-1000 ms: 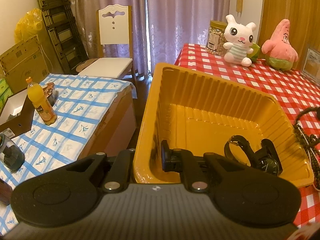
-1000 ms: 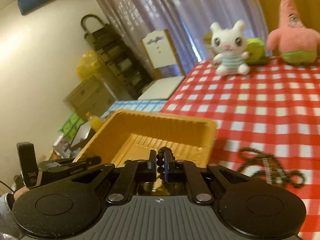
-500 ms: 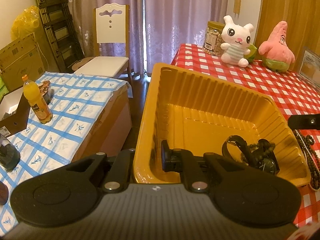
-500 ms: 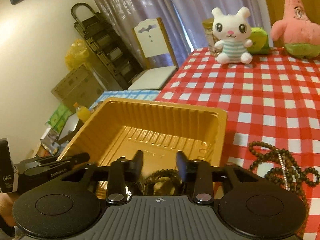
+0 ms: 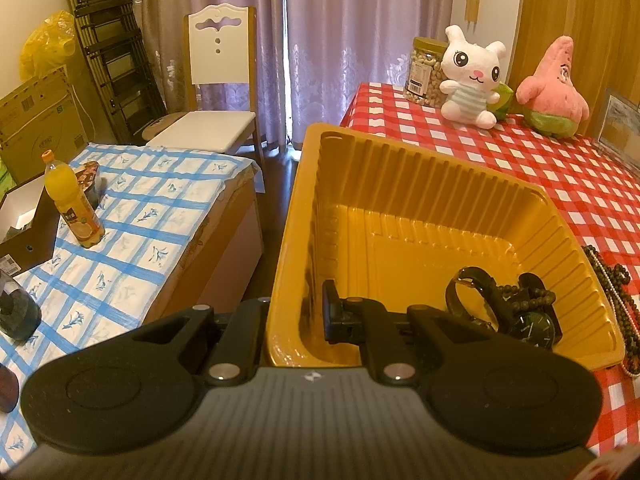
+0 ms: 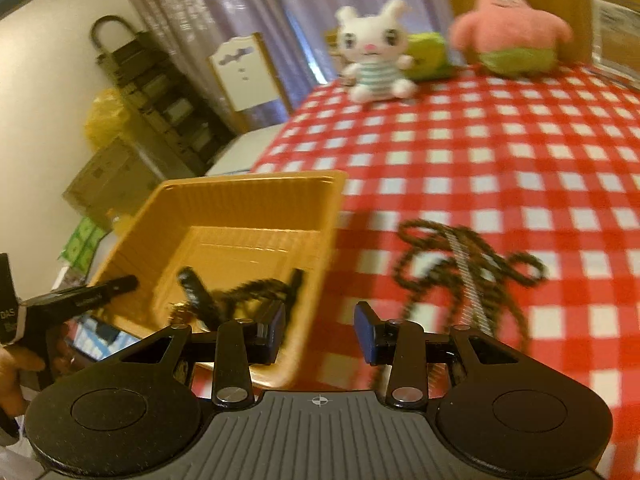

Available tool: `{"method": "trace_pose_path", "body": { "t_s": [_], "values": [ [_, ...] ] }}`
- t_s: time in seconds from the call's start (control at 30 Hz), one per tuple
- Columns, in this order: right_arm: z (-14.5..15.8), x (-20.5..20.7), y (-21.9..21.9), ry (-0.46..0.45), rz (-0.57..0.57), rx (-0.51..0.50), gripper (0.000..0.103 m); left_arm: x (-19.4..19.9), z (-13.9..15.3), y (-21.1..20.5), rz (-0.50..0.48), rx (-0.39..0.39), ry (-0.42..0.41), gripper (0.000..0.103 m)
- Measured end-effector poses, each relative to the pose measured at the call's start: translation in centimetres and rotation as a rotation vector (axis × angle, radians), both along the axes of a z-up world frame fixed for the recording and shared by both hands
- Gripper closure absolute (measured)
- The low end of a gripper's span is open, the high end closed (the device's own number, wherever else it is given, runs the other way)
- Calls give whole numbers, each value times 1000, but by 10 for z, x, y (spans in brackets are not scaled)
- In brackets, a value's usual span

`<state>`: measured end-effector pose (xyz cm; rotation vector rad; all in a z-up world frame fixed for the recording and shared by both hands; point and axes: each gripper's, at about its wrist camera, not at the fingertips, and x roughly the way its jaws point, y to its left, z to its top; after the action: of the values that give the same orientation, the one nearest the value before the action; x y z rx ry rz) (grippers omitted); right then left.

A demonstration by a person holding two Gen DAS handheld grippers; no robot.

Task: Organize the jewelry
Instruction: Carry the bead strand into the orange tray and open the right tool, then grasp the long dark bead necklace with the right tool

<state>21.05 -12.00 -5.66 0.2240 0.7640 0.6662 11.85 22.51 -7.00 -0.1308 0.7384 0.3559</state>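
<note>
Right gripper [image 6: 320,330] now empty; bracelet [image 5: 520,300] apparently in tray [image 5: 420,184].

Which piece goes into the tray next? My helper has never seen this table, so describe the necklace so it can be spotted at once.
Find the red-and-white checked tablecloth, then the yellow tray at its edge. The necklace lies on the cloth beside the tray: a loose tangle of dark beads crossed by a silvery strand, unlike the watch and bead bracelet inside the tray.

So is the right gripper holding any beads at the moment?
No, the right gripper is open and empty, with the beaded bracelet lying in the yellow tray.
</note>
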Motion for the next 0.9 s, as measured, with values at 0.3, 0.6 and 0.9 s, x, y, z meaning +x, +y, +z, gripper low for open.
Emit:
{"method": "trace_pose_path", "body": {
  "t_s": [0.3,0.6,0.9],
  "values": [
    [-10,-6,-47,11,-105,-89,64,0,-3,-1,0,5,10,93],
    [-22,0,-70,23,-158,-133,64,0,-3,-1,1,6,11,93],
    [-28,17,-67,7,-151,-154,65,1,-3,0,2,6,12,93]
  ]
}}
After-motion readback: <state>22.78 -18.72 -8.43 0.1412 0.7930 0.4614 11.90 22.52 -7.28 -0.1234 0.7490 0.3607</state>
